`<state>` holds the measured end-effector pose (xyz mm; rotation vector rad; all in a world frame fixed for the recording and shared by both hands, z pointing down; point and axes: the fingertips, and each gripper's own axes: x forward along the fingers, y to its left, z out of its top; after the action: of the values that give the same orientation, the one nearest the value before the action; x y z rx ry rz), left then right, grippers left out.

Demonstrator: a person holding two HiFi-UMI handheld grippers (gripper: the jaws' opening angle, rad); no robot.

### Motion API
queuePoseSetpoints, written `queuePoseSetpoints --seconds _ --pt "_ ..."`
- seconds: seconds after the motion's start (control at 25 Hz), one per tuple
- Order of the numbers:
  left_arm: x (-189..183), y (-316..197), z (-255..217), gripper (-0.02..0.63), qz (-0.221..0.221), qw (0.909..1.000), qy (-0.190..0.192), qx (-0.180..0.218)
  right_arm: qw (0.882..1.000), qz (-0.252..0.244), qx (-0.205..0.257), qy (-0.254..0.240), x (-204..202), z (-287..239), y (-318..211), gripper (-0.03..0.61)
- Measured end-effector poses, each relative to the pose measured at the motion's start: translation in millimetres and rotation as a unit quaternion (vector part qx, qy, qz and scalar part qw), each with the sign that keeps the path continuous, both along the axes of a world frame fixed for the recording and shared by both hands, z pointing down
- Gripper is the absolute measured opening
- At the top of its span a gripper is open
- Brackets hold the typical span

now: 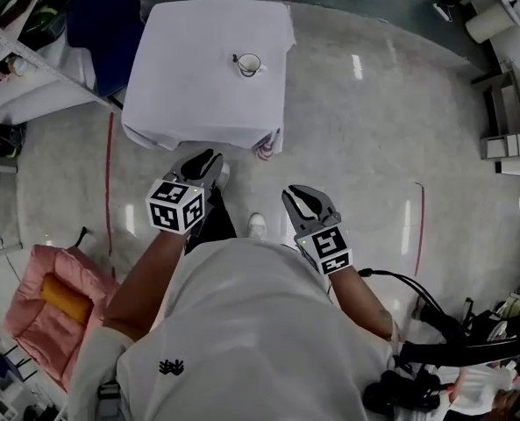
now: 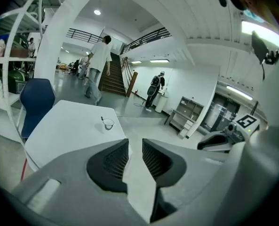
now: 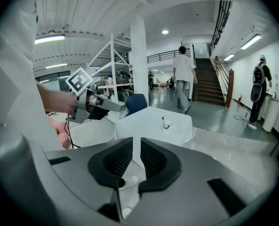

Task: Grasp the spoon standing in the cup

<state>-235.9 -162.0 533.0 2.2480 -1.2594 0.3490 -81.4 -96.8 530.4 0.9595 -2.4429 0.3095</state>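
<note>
A white cup (image 1: 249,64) with a dark-handled spoon (image 1: 238,59) standing in it sits on a small table under a white cloth (image 1: 189,77), toward its far right part. Both grippers hover over the floor well short of the table. My left gripper (image 1: 214,158) points at the table's near edge, its jaws a clear gap apart with nothing between them (image 2: 135,147). My right gripper (image 1: 296,191) is further right and back, its jaws a narrow gap apart and empty (image 3: 136,147). The cup (image 2: 108,124) (image 3: 167,124) is small and distant in both gripper views.
A blue chair (image 1: 106,24) stands at the table's far left, beside white shelving (image 1: 14,24). A pink bag (image 1: 53,305) lies on the floor at left. Red tape lines (image 1: 109,182) mark the glossy floor. People (image 2: 99,65) walk far behind near a staircase.
</note>
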Motion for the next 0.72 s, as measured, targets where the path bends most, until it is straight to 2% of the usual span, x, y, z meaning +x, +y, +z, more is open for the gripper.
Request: queuePoseSetpoints --seconds 0.2,0.36,0.44,0.56,0.72 --pt "-13.4 -111.1 33.1 0.094 0.006 0.9996 0.005 -0.027 0.996 0.084 -0.007 0.014 4.9 -2.8 -69.3 0.058" --pt "-23.5 -192.1 62.9 0.112 0.012 0.998 0.017 -0.06 0.989 0.15 0.009 0.012 2.3 -18.0 -117.4 0.058" --pt "-26.8 -228.8 81.7 0.121 0.012 0.9964 0.025 -0.081 0.983 0.184 0.004 0.016 5.3 -16.5 -131.2 0.058" --pt "-30.8 -280.0 108.9 0.13 0.015 0.995 0.015 -0.098 0.972 0.236 -0.005 0.017 10.0 -10.3 -143.6 0.058" --pt "-25.8 -330.1 146.8 0.147 0.01 0.9911 0.016 -0.132 0.953 0.3 -0.025 0.026 23.8 0.4 -141.8 0.058"
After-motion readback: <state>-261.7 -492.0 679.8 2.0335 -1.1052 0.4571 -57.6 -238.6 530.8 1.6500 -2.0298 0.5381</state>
